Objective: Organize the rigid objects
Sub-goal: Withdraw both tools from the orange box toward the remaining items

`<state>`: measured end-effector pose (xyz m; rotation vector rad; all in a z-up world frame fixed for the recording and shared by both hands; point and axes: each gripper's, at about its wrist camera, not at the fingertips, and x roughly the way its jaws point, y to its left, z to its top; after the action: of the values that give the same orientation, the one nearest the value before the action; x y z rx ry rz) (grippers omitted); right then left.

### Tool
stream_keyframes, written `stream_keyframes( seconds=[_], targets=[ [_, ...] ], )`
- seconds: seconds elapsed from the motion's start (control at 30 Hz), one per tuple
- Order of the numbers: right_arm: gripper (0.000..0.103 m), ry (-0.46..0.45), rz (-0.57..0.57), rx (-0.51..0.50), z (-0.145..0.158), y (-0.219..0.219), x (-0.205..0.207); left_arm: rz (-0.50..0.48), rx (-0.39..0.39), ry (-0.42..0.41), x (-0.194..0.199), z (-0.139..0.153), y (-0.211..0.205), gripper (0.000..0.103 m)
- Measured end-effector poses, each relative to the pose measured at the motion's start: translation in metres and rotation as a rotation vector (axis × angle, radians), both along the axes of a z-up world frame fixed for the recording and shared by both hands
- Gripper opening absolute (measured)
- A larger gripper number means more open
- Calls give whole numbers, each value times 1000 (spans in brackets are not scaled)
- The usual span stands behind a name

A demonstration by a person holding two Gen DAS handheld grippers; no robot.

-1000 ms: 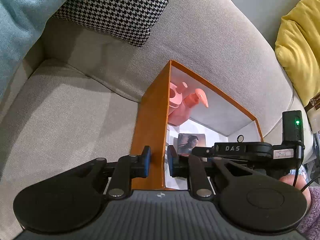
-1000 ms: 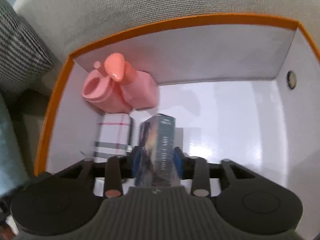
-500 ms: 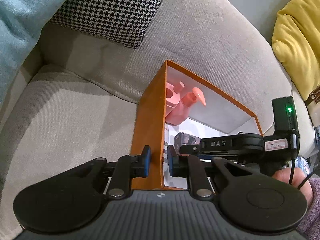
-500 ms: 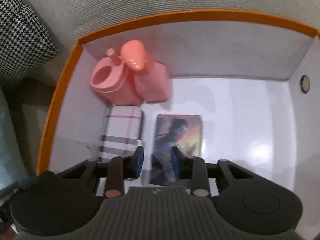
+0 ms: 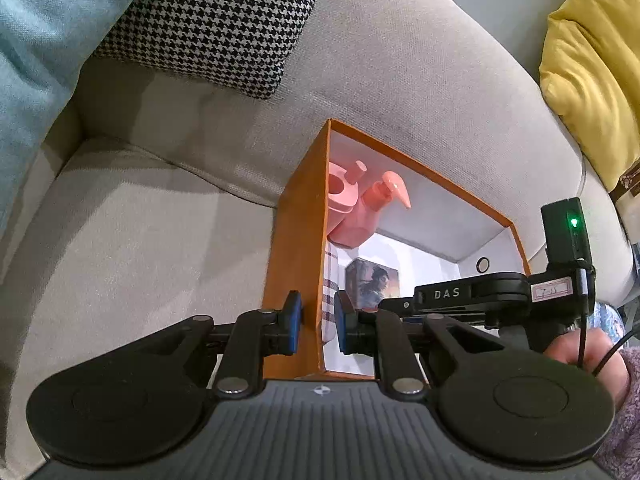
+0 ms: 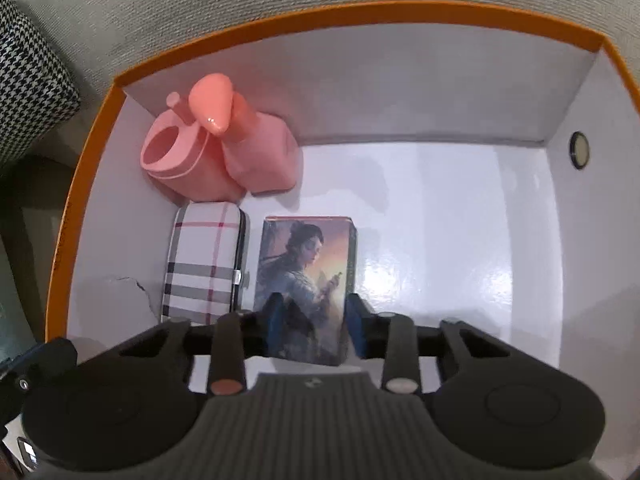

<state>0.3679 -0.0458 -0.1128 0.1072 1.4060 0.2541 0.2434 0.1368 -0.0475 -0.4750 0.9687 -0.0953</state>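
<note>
The orange-walled cardboard box with a white interior (image 6: 460, 208) stands on the seat of the beige fabric sofa (image 5: 140, 240), its far wall against the sofa backrest. The left claw (image 5: 317, 326) straddles the box's left wall near the front corner, one blue-padded finger outside the wall and the other inside; a gap shows between the outer pad and the wall, and whether the inner pad touches the wall cannot be told, so the claw stands narrowly parted without a confirmed grip. The right claw (image 6: 313, 327) hangs over the front of the box interior, its fingers spread to either side of the rectangular card box printed with a painted figure (image 6: 308, 276), which lies flat on the box floor, picture side up; the fingers flank its near end and gaps show beside them, so the claw is open. Just left of the card box, within the orange box, lies the plaid-patterned white case with a black edge and a metal clasp (image 6: 204, 264), parallel to it and apart by a narrow gap. In the far left corner of the orange box stand the two pink plastic bottles (image 6: 224, 152), side by side and touching, one with a ring-shaped top and one with a pump spout. A black-and-white houndstooth cushion (image 5: 216, 20) leans on the backrest, beyond the orange box to its left.
</note>
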Motion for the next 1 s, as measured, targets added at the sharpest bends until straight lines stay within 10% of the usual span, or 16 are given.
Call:
stream_keyframes(
  seconds=[0.47,0.77,1.0],
  targets=[
    [22,-160,93,45,40,-8,-34,-5,42,-111,-32,33,-4,19],
    [24,-418,75,160,122,-69,-143,-121,-29,-173,-101,65,-45,19],
    [24,-471,-5,126,113,-109,-231,-204,-72,-67,-140,27,-95,19]
  ],
)
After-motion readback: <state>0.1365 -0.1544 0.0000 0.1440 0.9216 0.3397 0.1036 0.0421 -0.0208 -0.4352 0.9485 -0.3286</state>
